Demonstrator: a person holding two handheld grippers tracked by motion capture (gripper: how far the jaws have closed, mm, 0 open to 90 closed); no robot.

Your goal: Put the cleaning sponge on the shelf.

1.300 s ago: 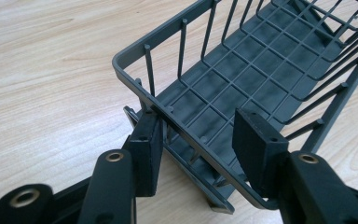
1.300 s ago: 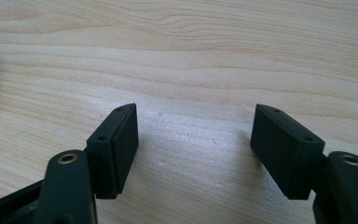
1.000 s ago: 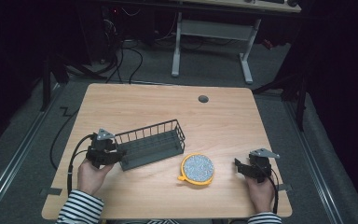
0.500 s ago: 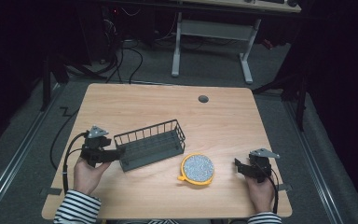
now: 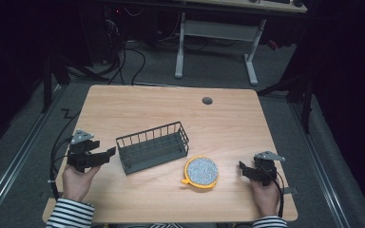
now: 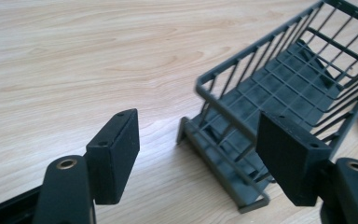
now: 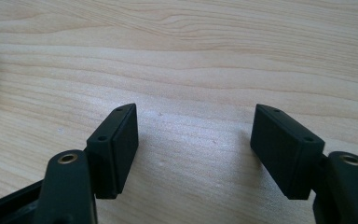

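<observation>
Left gripper (image 5: 105, 154) jaws spread, just been opening, nothing between them, just beside the near left end of the dark grey wire-mesh rectangular basket (image 5: 153, 147), which sits mid-table on the light wooden table (image 5: 228, 123). Round yellow-rimmed speckled-grey disc (image 5: 201, 171) lies right of basket. Right gripper (image 5: 243, 169) released, empty, near the disc.

Both sleeves (image 5: 70, 214) are striped black and white. The left gripper (image 5: 105, 154) and right gripper (image 5: 242, 168) are black, each topped by a grey three-cornered plate and trailing a black cable; brass-ringed screw holes mark the block-shaped jaws.
</observation>
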